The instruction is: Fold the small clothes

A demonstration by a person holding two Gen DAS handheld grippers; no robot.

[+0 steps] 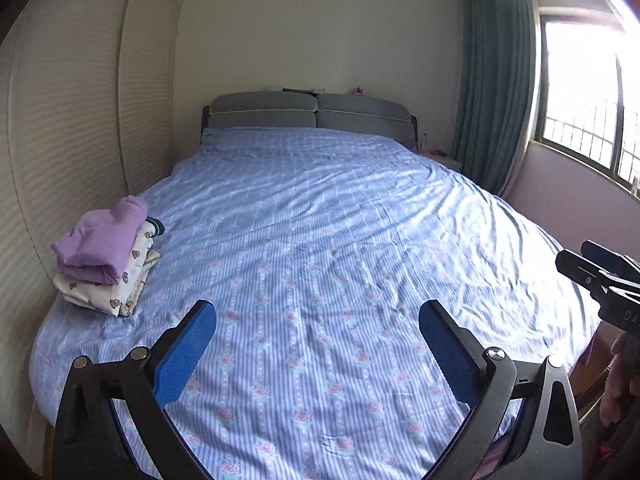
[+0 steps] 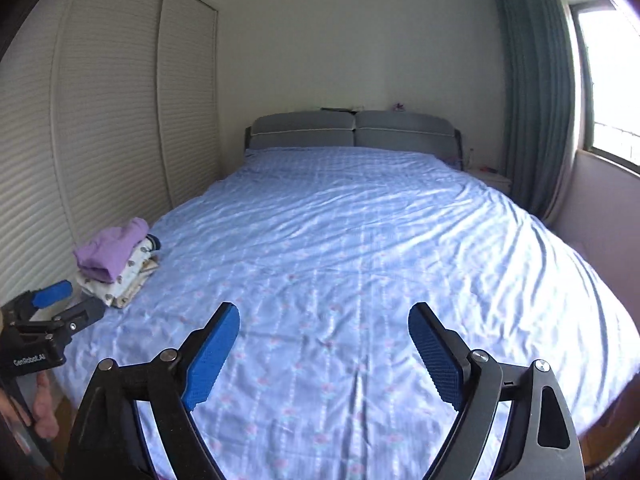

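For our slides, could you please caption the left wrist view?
Open left tongs over a blue floral bedsheet, folded clothes stacked at left.

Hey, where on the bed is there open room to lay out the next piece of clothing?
Nearly the whole blue bedspread lies bare, from the grey headboard cushions down to both open claws, left claw and right claw. The only crowded spot is the wardrobe-side edge, where the folded stack with the purple garment on top sits.

A blue floral-sheeted bed [image 1: 320,240] with grey headboard [image 1: 312,114], louvred wardrobe [image 1: 80,120] left, teal curtain [image 1: 496,80] beside bright window [image 1: 584,100].
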